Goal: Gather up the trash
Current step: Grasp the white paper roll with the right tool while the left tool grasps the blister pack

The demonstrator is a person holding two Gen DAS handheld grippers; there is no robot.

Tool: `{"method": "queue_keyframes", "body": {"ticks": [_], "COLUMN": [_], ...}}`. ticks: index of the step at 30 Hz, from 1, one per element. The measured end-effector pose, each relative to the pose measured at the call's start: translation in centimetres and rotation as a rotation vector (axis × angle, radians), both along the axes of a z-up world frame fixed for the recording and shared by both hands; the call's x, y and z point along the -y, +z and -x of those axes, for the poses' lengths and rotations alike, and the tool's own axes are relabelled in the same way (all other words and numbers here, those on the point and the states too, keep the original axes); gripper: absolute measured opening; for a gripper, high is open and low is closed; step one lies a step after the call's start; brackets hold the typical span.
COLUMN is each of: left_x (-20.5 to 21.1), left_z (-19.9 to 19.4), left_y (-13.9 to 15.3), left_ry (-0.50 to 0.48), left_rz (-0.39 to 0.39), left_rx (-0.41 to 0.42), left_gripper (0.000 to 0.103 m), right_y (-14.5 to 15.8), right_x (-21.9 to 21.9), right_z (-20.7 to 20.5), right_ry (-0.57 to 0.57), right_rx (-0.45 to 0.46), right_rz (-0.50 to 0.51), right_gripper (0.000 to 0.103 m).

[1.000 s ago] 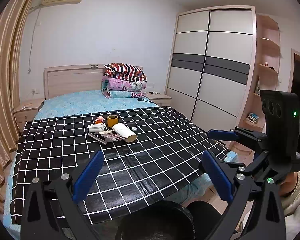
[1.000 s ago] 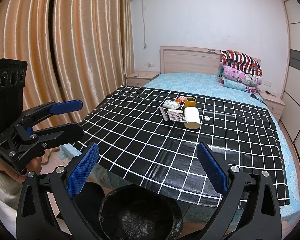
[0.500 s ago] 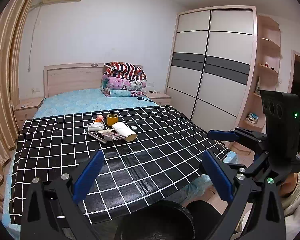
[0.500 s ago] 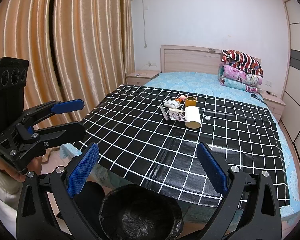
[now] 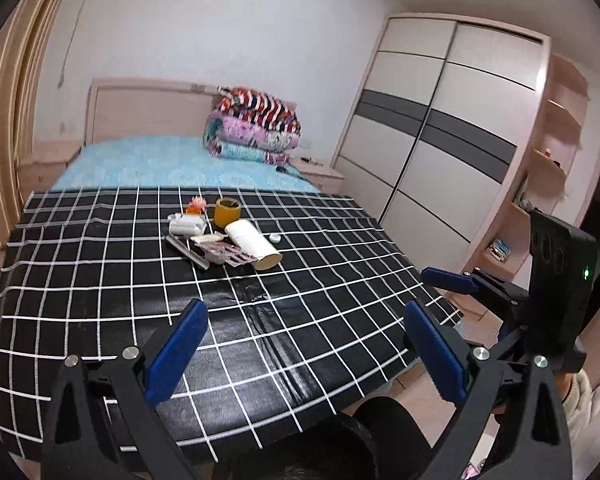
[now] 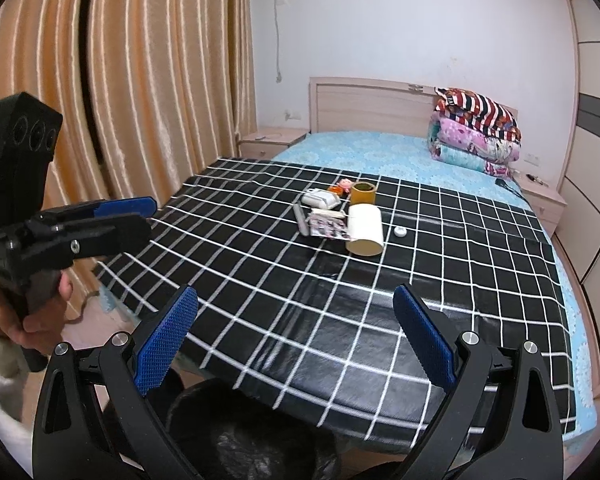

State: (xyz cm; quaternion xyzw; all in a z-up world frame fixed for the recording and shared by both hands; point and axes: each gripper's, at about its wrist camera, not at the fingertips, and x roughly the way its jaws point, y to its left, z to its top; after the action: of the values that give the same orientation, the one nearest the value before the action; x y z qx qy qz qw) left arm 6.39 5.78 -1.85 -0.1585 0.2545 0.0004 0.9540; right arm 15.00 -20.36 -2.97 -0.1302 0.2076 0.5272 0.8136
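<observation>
A small heap of litter lies mid-bed on the black checked cloth: a white paper roll, a yellow tape roll, a white case, a printed wrapper, a grey stick and a small white cap. My left gripper is open and empty, well short of the heap. My right gripper is likewise open and empty. A black-lined trash bin stands below both, at the bed's foot.
Folded quilts are stacked at the headboard. A sliding wardrobe and open shelves fill the right side; tan curtains hang on the left. Nightstands flank the bed. A hand holds the left gripper.
Both grippers have moved forward toward the bed and tilted down a little; the litter looks nearer. Both stay open and empty.
</observation>
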Motion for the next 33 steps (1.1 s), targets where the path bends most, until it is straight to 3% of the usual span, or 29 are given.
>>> {"method": "queue_keyframes", "body": {"ticks": [5, 7, 17, 25, 33], "left_x": [-2.0, -2.7, -7.4, -10.4, -11.9], "left_z": [-4.0, -5.5, -12.3, -16.1, -18.5], "left_y": [-1.7, -2.4, -6.2, -9.7, -11.4], "left_ry": [-0.006, -0.009, 0.018, 0.059, 0.066], "left_rz": [0.033, 0.057, 0.244, 0.393, 0.502], "left_rx": [-0.073, -0.099, -0.208, -0.288, -0.323], "left_gripper": [0.094, 0.086, 0.079, 0.058, 0.045], "right_y": [-1.0, -1.5, -3.6, -5.7, -7.3], "right_x": [-2.1, -3.0, -7.5, -11.0, -14.2], "right_z": [-3.4, -4.6, -9.4, -12.0, -14.3], "right_ry": [-0.017, -0.019, -0.042, -0.051, -0.055], "right_rx": [-0.013, -0.016, -0.008, -0.005, -0.033], "right_rz": [0.024, 0.037, 0.11, 0.164, 0.207], "right_gripper": [0.099, 0.099, 0.098, 0.098, 0.09]}}
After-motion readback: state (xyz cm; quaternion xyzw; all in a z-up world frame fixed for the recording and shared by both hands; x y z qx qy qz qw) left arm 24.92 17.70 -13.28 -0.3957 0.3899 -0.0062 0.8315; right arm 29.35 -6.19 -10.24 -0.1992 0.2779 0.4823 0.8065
